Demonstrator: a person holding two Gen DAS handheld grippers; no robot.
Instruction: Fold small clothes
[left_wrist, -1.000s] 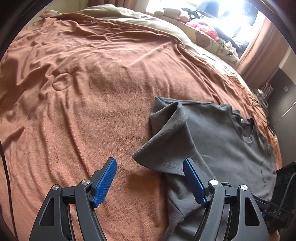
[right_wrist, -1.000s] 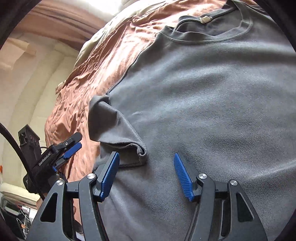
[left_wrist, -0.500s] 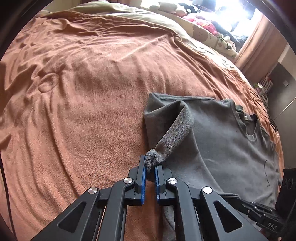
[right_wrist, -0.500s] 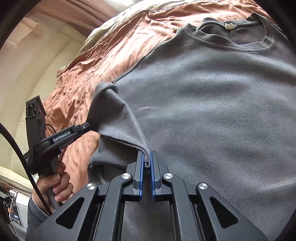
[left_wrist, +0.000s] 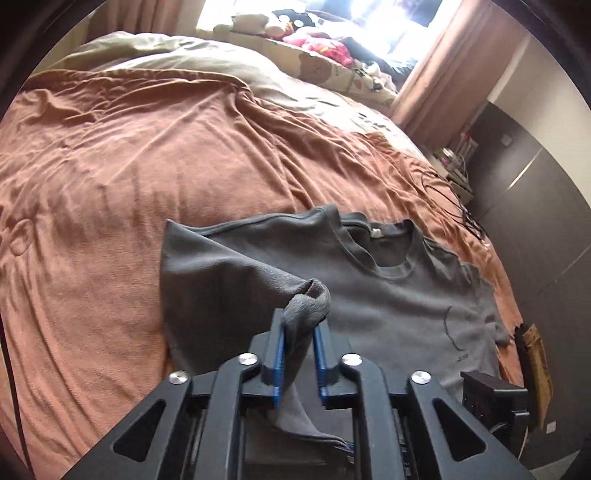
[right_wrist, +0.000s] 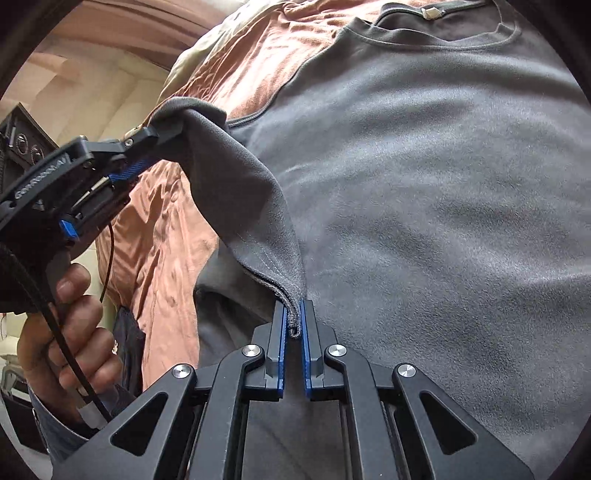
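A grey T-shirt (left_wrist: 391, 295) lies front up on the brown bedspread (left_wrist: 147, 166), collar toward the far side. My left gripper (left_wrist: 298, 328) is shut on a corner of its sleeve (left_wrist: 308, 306) and holds it lifted over the shirt body. My right gripper (right_wrist: 294, 314) is shut on the sleeve's hem (right_wrist: 284, 291). The sleeve fabric (right_wrist: 236, 192) stretches between both grippers. The left gripper also shows in the right wrist view (right_wrist: 144, 147), held by a hand (right_wrist: 70, 325).
A beige quilt (left_wrist: 177, 55) and soft toys (left_wrist: 310, 37) lie at the head of the bed. Dark cabinets (left_wrist: 535, 206) and cables (left_wrist: 454, 203) stand beyond the bed's right edge. The shirt's collar (right_wrist: 432, 33) is at the top in the right wrist view.
Both grippers shut on the sleeve one second ago. Since then they have lifted it and carried it inward over the shirt body.
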